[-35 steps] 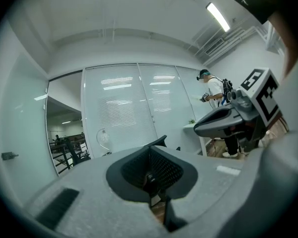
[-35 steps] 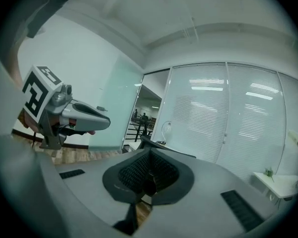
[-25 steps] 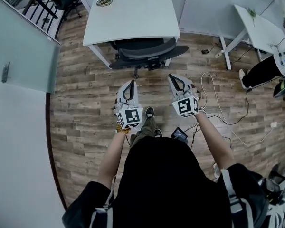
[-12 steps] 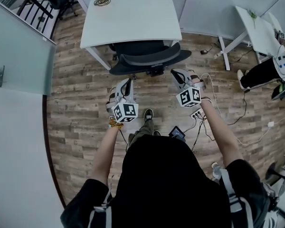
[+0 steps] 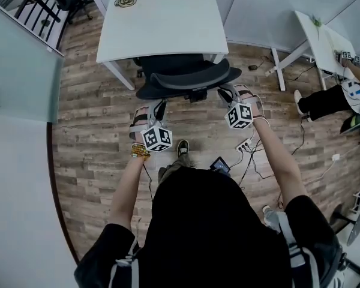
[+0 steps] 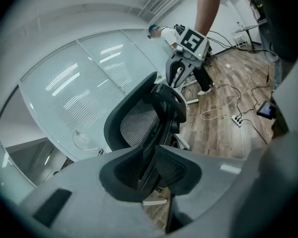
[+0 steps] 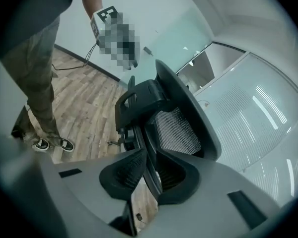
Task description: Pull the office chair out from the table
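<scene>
The black office chair [image 5: 186,80] stands tucked under the white table [image 5: 162,23], with its curved mesh back toward me. My left gripper [image 5: 158,105] is at the back's left end and my right gripper [image 5: 227,92] at its right end. In the left gripper view the jaws [image 6: 151,165] have just been opening, and the chair back's [image 6: 136,125] edge shows in the gap. The right gripper's jaws [image 7: 150,175] have also just been opening, a narrower gap, with the back's [image 7: 179,130] rim running into it. I cannot tell whether any pad touches.
A power strip [image 5: 246,144] and cables lie on the wood floor to the right. A second white table [image 5: 321,35] and a seated person [image 5: 324,98] are further right. A glass partition [image 5: 18,59] runs along the left. A coiled cable [image 5: 125,0] lies on the table.
Both grippers have moved forward and down to the ends of the chair back, each rolling its wrist. The chair has not moved.
</scene>
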Demonstrator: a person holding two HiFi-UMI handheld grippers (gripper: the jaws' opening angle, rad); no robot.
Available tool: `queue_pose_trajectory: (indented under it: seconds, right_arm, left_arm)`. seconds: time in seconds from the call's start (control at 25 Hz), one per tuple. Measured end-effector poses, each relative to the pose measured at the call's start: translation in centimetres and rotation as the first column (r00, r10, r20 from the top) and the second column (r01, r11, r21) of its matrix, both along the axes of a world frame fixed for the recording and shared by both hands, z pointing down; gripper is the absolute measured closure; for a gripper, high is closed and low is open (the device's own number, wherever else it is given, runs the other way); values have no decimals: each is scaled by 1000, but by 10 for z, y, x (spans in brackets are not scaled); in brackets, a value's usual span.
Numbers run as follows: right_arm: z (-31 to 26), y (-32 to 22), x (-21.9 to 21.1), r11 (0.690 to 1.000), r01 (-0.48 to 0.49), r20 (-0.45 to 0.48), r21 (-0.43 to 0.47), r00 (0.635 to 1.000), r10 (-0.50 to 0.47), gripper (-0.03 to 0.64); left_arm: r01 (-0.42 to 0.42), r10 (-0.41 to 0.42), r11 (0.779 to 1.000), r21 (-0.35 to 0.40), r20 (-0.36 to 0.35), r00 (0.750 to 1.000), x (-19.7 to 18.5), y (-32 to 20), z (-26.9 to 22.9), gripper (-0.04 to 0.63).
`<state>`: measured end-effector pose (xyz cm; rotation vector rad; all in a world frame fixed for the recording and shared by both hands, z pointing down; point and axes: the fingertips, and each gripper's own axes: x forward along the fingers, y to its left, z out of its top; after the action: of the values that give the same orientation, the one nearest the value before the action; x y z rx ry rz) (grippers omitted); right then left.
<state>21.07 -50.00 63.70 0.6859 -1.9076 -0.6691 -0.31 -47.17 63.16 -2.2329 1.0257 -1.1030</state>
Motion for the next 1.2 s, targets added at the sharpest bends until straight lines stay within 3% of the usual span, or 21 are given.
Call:
queue_pose_trajectory:
  seconds: [0.08,0.6,1.08,1.2]
  right_arm:
    - [8,-5,4,1000,5,-33,-16,999,-6,554]
    - [44,-33,42,995,-34,-169,-94,986,17,515]
    - [56,-47,49,989,-86,-204,-121,977,60,508]
    - [55,-46,45,987,-99,-210,-130,975,70,509]
  left_arm:
    - [-1,1,1000,-12,11,1000,-3,-5,6,509]
    - [-9,14,998,-62,81,997,-14,-29,40,492]
    - [-60,71,994,-91,114,991,-6,-30,47,488]
    - [-70,87,990,-121,143,986,-9,-30,55,456]
